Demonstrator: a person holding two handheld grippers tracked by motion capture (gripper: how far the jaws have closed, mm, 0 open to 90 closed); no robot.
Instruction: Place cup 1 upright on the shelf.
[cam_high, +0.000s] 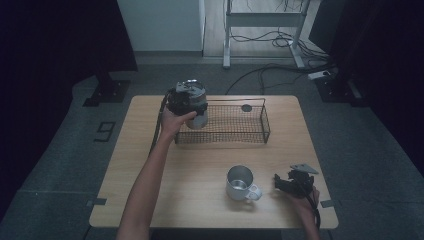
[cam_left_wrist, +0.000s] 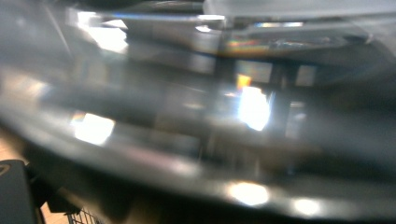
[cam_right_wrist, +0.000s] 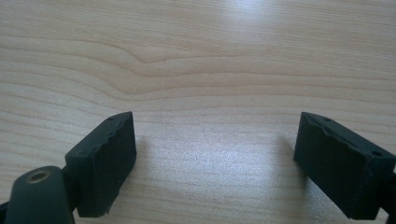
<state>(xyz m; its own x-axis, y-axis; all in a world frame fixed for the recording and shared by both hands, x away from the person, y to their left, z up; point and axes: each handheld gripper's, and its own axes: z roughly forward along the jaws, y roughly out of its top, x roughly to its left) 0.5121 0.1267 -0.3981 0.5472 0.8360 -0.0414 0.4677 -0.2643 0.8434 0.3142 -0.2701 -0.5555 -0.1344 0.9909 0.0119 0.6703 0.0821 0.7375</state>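
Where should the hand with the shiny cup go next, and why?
Probably straight down a little. The left gripper holds the metal cup above the left end of the wire basket, so lowering it should set the cup inside. The right gripper rests open on the table.

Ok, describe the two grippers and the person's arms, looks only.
Both are black handheld units. The right gripper carries a grey three-cornered plate on top, and its own view shows two blocky black jaw pads with small holes. A dark cable trails from the left gripper. The forearms are bare, no sleeves visible.
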